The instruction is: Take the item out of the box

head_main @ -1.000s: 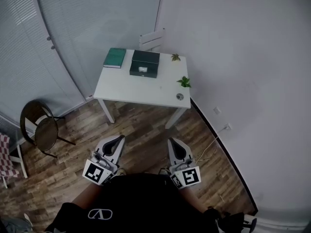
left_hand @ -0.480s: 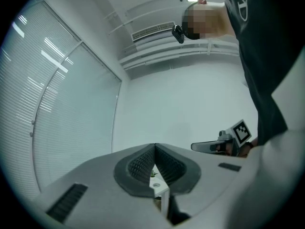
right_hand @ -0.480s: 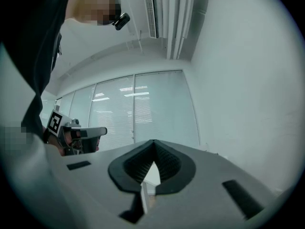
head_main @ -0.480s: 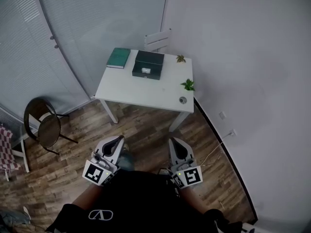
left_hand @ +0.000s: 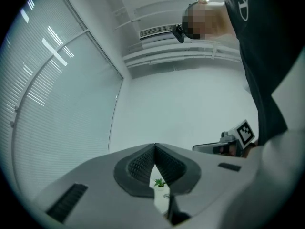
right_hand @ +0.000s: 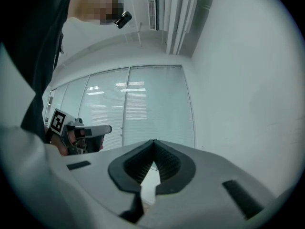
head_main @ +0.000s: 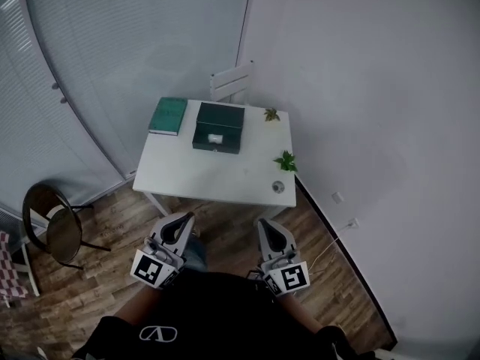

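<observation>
A dark green box [head_main: 218, 127] with a pale label on its front stands shut at the back of a white table [head_main: 202, 177]. Both grippers are held close to my body, well short of the table. My left gripper [head_main: 184, 218] is shut with nothing in it; its jaws meet at the tip [left_hand: 155, 146] in the left gripper view. Beside it my right gripper [head_main: 264, 222] is also shut and holds nothing, its tips touching [right_hand: 153, 141] in the right gripper view. Each gripper view catches the other gripper from the side.
A green book [head_main: 167, 115] lies left of the box. Two small plants [head_main: 285, 160] and a small round object [head_main: 278, 187] sit along the table's right edge. A white chair [head_main: 231, 82] stands behind the table, a round dark chair [head_main: 51, 228] at left.
The table and box now sit lower and larger in the head view, so I have come closer to them. Both grippers stay shut in front of my body.
</observation>
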`<state>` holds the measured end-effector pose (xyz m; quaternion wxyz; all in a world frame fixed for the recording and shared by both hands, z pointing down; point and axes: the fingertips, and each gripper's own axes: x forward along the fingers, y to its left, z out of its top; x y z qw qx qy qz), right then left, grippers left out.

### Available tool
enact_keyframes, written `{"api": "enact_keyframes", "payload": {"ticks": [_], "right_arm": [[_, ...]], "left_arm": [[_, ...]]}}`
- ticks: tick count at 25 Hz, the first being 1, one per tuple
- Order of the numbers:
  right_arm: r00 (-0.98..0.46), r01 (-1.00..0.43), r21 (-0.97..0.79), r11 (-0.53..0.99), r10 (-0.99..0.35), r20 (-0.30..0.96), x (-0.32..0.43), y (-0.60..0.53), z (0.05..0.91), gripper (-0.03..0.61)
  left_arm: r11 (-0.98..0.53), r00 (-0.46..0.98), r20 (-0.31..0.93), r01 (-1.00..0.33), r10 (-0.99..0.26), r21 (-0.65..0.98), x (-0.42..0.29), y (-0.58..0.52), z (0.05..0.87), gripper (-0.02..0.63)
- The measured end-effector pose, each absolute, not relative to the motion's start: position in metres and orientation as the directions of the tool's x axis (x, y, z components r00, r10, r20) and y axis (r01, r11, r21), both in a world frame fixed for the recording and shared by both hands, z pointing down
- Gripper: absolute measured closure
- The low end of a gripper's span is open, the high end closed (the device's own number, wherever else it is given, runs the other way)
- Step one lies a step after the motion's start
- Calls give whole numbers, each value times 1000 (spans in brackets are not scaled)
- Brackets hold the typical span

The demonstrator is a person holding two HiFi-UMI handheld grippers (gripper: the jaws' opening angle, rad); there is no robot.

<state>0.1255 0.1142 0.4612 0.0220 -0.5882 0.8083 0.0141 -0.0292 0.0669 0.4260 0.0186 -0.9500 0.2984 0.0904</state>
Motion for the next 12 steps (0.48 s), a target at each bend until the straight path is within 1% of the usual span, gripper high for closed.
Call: {"api": "enact_keyframes", "payload": {"ticks": [3, 7, 12], "right_arm": [[-281, -960, 3, 281, -958, -56, 129, 48, 452, 578], [-251, -968, 30, 249, -966, -57, 126, -34, 436, 578], [-215, -976, 43, 213, -975, -54, 123, -129, 428, 578]], "left_arm": [[-841, 824, -190, -541, -534, 16, -24, -4, 419, 609], [-871, 860, -150, -491, -488, 23, -22, -88, 423, 609], [-892, 882, -141, -450, -451, 37, -20, -186, 422, 608]]}}
